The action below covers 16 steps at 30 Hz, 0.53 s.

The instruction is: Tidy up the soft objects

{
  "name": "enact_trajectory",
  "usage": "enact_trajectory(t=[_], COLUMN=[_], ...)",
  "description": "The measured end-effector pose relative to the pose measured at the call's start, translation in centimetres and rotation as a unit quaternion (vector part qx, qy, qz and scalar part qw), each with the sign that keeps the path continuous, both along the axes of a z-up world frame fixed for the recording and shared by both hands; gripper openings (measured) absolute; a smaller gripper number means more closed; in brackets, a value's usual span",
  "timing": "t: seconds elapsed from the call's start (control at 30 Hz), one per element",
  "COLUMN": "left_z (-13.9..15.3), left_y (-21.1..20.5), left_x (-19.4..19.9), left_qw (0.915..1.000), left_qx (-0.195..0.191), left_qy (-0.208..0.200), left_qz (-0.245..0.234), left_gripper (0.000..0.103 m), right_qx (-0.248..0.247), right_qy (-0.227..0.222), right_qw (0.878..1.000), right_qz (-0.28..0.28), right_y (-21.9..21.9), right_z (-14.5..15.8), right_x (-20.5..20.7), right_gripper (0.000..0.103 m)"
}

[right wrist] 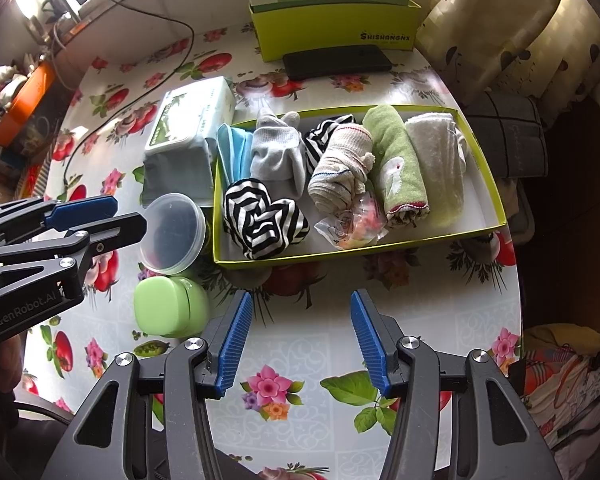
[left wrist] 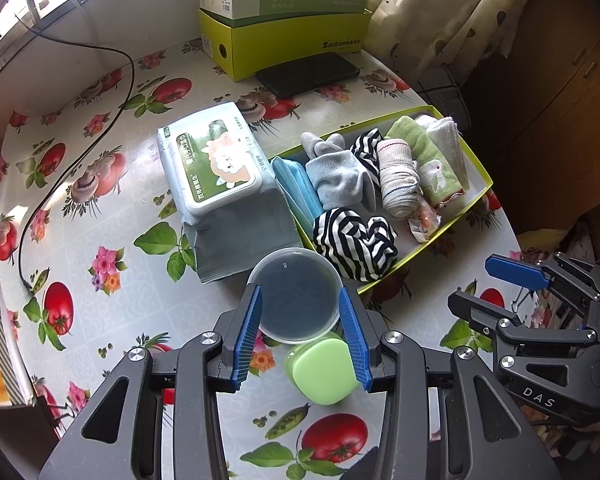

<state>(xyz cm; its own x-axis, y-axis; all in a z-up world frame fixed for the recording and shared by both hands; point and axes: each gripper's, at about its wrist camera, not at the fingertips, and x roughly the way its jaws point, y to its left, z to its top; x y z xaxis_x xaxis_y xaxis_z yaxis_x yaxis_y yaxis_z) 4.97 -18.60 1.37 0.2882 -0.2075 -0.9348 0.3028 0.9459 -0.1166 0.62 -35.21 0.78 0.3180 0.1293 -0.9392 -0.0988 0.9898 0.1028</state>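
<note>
Claws first: left claw [left wrist: 300, 312] has its blue pads on either side of a clear round tub [left wrist: 295, 294], pads at the rim; true contact cannot be confirmed, so whether it grips the tub I cannot tell. Seen from the right wrist, the same tub [right wrist: 172, 232] sits tilted at that claw's [right wrist: 138, 216] tips. Right claw [right wrist: 300, 340] hangs with jaws wide apart over bare floral tablecloth [right wrist: 440, 312], nothing between the pads.

Green case [left wrist: 320, 372] lies just under and behind the left claw's tips, touching the tub's near side.

Tray [right wrist: 380, 250] with lime-green walls sits ahead of the right claw and ahead-right of the left one. It holds the soft goods: striped cloth [right wrist: 264, 220] in its near-left corner, blue cloth [right wrist: 232, 152], grey sock [right wrist: 278, 156], beige rolled sock [right wrist: 340, 168], green towel [right wrist: 396, 164], white towel [right wrist: 440, 160].

Wipes pack [left wrist: 220, 172] lies ahead of the left claw, just beside the tray's left wall.
</note>
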Motion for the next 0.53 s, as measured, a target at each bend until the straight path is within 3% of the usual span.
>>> enact_trajectory(t=[0.53], left_z=[-0.09], left_y=[0.05], left_x=[0.07], left_qw=[1.0], left_qx=[0.001], left_qy=[-0.005], left_qz=[-0.005], left_gripper=[0.041], right_qx=[0.0], right_qy=[0.001], right_qw=[1.0], right_qz=[0.001], right_y=[-0.05], right_z=[-0.06], right_x=[0.1], right_gripper=[0.051])
